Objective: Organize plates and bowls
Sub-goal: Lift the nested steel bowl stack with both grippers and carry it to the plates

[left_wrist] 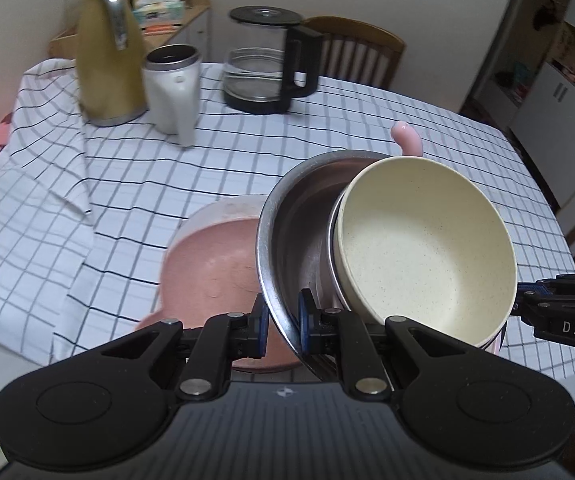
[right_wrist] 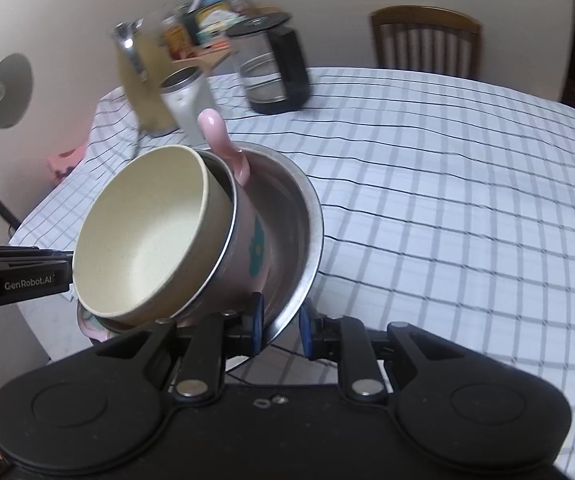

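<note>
Both tongs were clamped on the thin rolled rim of one shiny steel bowl (left_wrist: pixel 287 248), lifted clear of the table. Left gripper (left_wrist: pixel 283 322) pinched the rim between its blue-edged black pads at the bowl's six o'clock edge in its own view; right gripper (right_wrist: pixel 281 326) gripped the opposite side of the same rim, its black body showing at three o'clock in the left view.

Nested inside the steel bowl sat a pink enamelled pot (right_wrist: pixel 247 236) with a teal flower print and a smooth, rounded pink handle (right_wrist: pixel 223 144) sticking out toward twelve o'clock. Inside that rested a cream, speckled, matte bowl (left_wrist: pixel 423 248), deep and round, the whole stack tilted.

Under the stack, at nine o'clock of the steel bowl, lay a pink matte plate (left_wrist: pixel 211 264) on the white cloth (left_wrist: pixel 127 184) with its dark grid lines. Toward eleven o'clock stood a mustard jug (left_wrist: pixel 107 64), a white steel-lined cup (left_wrist: pixel 173 88) and a glass carafe (left_wrist: pixel 263 68) with black handle.
</note>
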### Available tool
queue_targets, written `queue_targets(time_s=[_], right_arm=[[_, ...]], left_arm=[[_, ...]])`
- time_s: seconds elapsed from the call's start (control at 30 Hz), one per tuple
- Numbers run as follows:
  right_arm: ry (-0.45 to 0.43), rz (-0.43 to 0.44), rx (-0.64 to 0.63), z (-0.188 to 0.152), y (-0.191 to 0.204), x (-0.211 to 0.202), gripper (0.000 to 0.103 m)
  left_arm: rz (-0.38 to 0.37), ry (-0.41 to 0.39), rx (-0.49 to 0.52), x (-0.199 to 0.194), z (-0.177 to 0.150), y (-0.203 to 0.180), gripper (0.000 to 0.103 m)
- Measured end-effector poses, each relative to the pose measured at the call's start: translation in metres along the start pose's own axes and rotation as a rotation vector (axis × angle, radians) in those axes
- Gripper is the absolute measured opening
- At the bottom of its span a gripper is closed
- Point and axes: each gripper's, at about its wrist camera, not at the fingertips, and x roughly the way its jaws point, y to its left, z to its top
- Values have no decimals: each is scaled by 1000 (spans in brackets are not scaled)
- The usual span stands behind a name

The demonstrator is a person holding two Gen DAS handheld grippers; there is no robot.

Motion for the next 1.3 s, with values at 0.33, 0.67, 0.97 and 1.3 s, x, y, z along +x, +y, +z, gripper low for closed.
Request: queue_targets(time_s=[0.33, 0.67, 0.97, 1.3], right_arm=[[59, 69, -96, 30, 20, 46, 19], [109, 104, -155, 42, 30, 82, 19], [141, 115, -175, 45, 28, 96, 19], [161, 99, -182, 43, 27, 104, 19]], left_arm=[[74, 21, -97, 17, 4, 35, 14], [125, 43, -155, 37, 2, 51, 14], [140, 52, -163, 45, -1, 50, 14], [142, 65, -163, 55, -4, 49, 14]])
